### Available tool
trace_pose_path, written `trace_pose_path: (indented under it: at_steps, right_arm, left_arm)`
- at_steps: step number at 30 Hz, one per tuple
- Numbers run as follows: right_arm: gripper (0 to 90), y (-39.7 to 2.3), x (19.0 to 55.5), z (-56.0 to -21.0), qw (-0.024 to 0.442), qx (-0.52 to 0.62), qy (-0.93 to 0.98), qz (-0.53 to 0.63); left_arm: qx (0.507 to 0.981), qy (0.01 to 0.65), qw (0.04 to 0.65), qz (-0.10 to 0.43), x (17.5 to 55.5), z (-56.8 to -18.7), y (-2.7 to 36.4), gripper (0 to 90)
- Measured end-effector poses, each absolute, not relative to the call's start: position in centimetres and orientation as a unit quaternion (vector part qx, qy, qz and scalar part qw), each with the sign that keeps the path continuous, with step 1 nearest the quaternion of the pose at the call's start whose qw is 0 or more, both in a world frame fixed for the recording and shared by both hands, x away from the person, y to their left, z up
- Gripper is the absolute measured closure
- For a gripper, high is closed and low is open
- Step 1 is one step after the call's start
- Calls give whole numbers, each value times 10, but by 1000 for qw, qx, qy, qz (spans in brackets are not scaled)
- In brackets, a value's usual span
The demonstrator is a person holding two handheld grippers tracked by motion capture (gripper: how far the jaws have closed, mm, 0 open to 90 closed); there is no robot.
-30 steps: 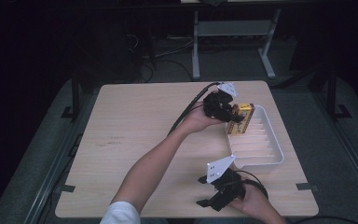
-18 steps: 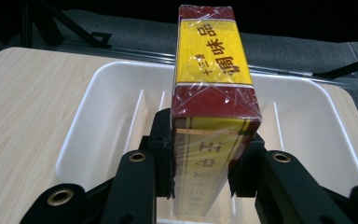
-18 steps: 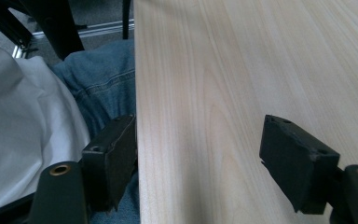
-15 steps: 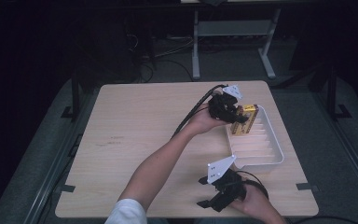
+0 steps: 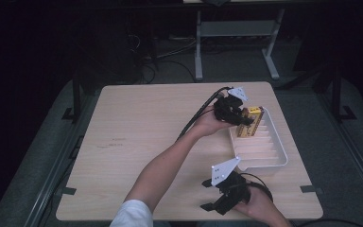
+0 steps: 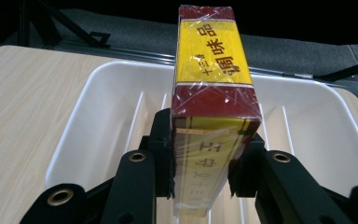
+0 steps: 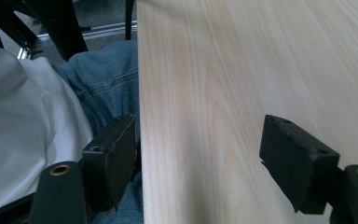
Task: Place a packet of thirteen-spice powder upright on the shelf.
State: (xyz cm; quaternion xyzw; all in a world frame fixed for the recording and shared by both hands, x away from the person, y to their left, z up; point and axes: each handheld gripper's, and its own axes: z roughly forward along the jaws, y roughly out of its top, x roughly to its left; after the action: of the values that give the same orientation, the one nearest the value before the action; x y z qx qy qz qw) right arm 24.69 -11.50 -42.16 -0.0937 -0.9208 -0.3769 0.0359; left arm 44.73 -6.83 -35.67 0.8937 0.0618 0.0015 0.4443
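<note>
A yellow and dark red box [image 6: 213, 88] wrapped in clear film sits clamped in my left gripper [image 6: 207, 156], whose jaws press on its two long sides. From above, that box [image 5: 250, 120] hangs over the far end of the white ribbed tray [image 5: 280, 151], with my left gripper [image 5: 240, 119] reaching across from the tray's left. Through the left gripper view the tray [image 6: 98, 116] spreads out under the box. Down at the table's near edge, my right gripper [image 5: 217, 204] stands open; in its own view the gripper [image 7: 198, 154] holds nothing, jaws wide apart over bare wood.
The light wooden table [image 5: 137, 127] stretches wide to the left of the tray. In the right gripper view the table's near edge [image 7: 140, 93] runs beside the person's jeans [image 7: 105, 79] and white shirt [image 7: 18, 126]. Dark floor and a stand's legs [image 5: 198, 52] lie beyond.
My left gripper has carried the box a little farther to the right over the tray's far end. The right gripper has stayed put at the near edge.
</note>
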Motion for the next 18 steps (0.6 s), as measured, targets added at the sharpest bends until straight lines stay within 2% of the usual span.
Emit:
trace_pose_path:
  at_steps: [9, 18]
  right_arm:
    - [261, -115, 247, -422, 38, -94, -921, -375]
    - [260, -114, 247, -422, 38, -93, -923, -373]
  left_arm:
    - [894, 44, 446, -3, 441, -356, -72, 671]
    - [887, 70, 456, -22, 453, -361, -69, 671]
